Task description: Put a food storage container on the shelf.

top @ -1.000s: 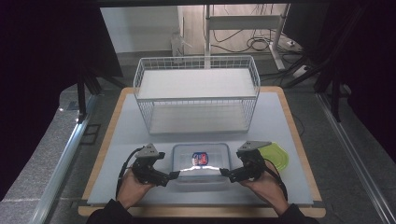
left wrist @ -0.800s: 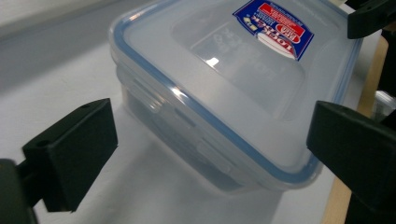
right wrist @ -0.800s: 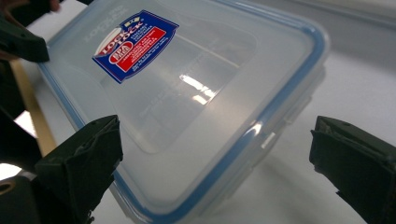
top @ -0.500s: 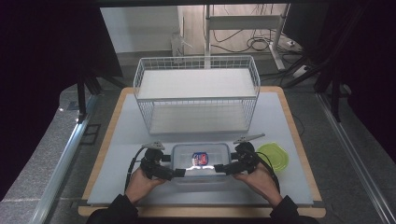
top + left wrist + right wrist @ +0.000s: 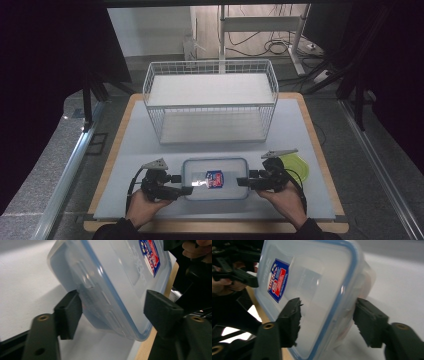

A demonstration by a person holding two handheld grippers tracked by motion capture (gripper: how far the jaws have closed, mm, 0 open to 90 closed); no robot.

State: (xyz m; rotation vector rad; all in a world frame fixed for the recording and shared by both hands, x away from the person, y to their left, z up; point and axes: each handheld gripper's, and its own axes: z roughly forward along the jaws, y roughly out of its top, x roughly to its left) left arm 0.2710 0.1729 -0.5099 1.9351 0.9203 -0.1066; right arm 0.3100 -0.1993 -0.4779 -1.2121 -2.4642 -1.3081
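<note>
The clear plastic container (image 5: pixel 215 178) with a blue-edged lid lies on the white mat (image 5: pixel 300 130), in front of the white wire basket (image 5: pixel 210 100). The left gripper (image 5: pixel 186 190) is at the left short side of the container, and the right gripper (image 5: pixel 242 181) at its right short side. The jaws of both have just been closing, each with one end of the container between them. Gaps remain at the pads, so neither grips it yet. A green lid (image 5: pixel 296 166) lies just right of the container, behind the right gripper.
</note>
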